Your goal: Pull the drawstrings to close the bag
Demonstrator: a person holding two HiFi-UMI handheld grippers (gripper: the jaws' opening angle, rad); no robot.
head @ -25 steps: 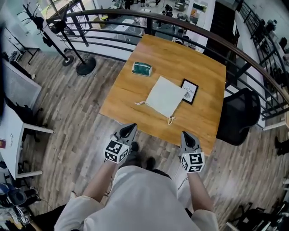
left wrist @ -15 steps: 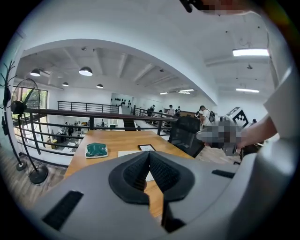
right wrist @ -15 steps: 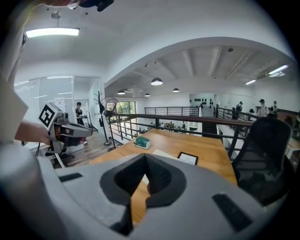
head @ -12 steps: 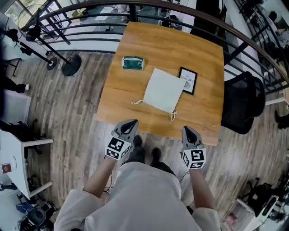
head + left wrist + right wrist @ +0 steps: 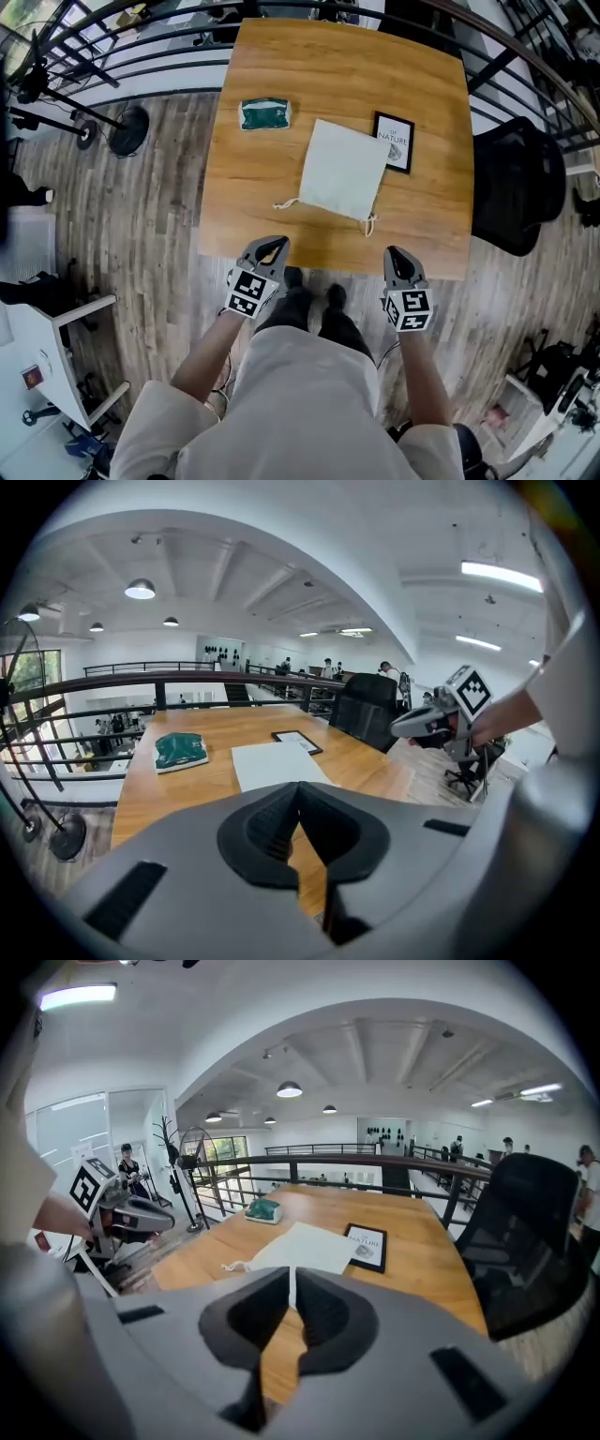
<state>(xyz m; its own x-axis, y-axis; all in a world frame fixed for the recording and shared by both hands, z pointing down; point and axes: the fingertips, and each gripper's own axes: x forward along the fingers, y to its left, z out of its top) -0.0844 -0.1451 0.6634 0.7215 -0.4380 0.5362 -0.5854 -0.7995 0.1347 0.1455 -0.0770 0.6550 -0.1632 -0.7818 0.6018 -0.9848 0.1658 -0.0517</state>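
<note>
- Your left gripper [image 5: 272,246] sits at the lower centre-left of the head view, just below the table [image 5: 281,56] edge. Its jaws are clenched on nothing.
- Your right gripper [image 5: 396,253] sits at the lower centre-right. Its jaws have just eased a hair apart, yet stand all but together, with nothing between them.
- The bag [image 5: 342,171] lies flat mid-table, well apart from both grippers.
- One drawstring [image 5: 284,202] trails from the bag's lower left corner, the other drawstring [image 5: 369,223] from its lower right.
- A green pouch [image 5: 264,113] lies to the upper left of the bag.
- A framed picture [image 5: 394,142] touches the bag's right edge.
</note>
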